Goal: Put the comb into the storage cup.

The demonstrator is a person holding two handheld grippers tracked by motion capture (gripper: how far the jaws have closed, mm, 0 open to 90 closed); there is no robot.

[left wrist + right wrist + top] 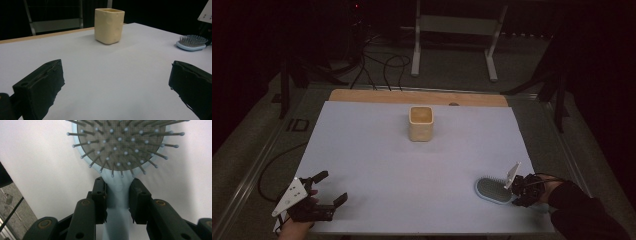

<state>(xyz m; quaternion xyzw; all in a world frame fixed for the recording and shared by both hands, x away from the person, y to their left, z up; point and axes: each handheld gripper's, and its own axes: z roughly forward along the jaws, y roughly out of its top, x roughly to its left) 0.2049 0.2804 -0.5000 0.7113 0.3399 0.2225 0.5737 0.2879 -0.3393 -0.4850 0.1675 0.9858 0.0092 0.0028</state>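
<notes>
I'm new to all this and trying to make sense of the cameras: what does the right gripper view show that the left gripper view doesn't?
Right gripper view: the right gripper with its black jaws closed on the light blue handle of the hairbrush, bristles up. Left gripper view: the left gripper with jaws wide apart, nothing between them, and a cream square cup standing upright farther off. Both: the hairbrush and the white table cover.

One light-blue hairbrush [493,190] lies near-right of the single cream square cup [421,123]; two grippers flank that cup nearer the person.
</notes>
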